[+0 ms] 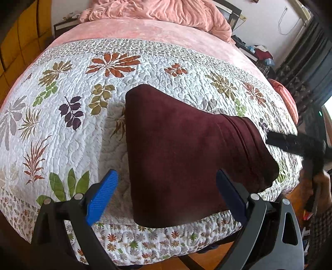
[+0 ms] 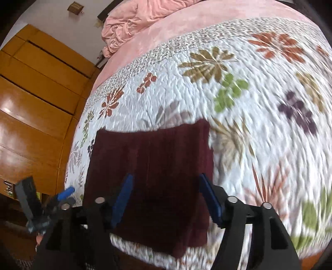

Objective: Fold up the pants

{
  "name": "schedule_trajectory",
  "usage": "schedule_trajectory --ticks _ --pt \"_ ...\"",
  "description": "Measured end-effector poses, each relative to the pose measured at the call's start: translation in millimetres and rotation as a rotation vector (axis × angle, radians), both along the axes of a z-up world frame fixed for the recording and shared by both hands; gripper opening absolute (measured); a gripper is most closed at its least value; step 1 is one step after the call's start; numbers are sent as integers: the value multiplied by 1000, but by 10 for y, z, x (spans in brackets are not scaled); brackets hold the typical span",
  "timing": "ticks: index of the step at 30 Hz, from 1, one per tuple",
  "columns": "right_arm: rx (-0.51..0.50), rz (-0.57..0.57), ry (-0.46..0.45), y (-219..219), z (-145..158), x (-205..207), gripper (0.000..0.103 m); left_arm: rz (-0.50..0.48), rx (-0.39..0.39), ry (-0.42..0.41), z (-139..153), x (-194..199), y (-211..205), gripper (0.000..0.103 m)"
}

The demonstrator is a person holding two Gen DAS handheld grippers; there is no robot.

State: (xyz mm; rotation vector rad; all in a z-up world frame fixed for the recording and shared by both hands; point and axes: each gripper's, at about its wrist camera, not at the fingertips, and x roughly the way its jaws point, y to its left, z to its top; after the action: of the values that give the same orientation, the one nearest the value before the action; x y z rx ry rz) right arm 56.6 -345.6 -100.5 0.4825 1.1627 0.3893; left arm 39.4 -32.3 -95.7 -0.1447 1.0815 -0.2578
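The dark maroon pants lie folded into a compact block on the floral quilt, near the bed's front edge. My left gripper is open and empty, its blue pads either side of the pants' near edge, held above them. In the right wrist view the pants lie ahead of my right gripper, which is open and empty above their near part. The right gripper also shows at the right edge of the left wrist view. The left gripper shows at the lower left of the right wrist view.
A crumpled pink blanket is heaped at the head of the bed on a pink sheet. A wooden wardrobe stands beside the bed. Cluttered items and a dark curtain are at the far right.
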Motion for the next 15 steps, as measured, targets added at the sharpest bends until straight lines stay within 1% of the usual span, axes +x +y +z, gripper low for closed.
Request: schedule_trajectory --ticks 2,3,7,10,11,12,13,14,15 --pt "-14 7 11 69 -61 212 69 3 12 -3 -1 14 10 95" --pt "-14 14 20 97 -103 303 71 4 16 -3 0 22 17 95" --pt "-5 33 60 187 -267 548 73 3 33 -7 -4 44 6 95" --pt "-4 42 64 245 -308 660 73 -1 43 -2 -22 64 -15 95" --pt "-1 45 60 254 -310 678 64 -1 44 -1 -27 70 -22 95" --pt "-3 49 57 265 -302 689 50 -3 45 1 -32 73 -30 95" --pt "-29 51 50 276 -287 700 40 -5 47 2 -36 75 -39 95" --pt "-69 52 44 275 -274 707 20 -8 51 3 -45 76 -48 95" --pt "-84 51 40 263 -268 719 11 -11 56 6 -58 77 -56 95"
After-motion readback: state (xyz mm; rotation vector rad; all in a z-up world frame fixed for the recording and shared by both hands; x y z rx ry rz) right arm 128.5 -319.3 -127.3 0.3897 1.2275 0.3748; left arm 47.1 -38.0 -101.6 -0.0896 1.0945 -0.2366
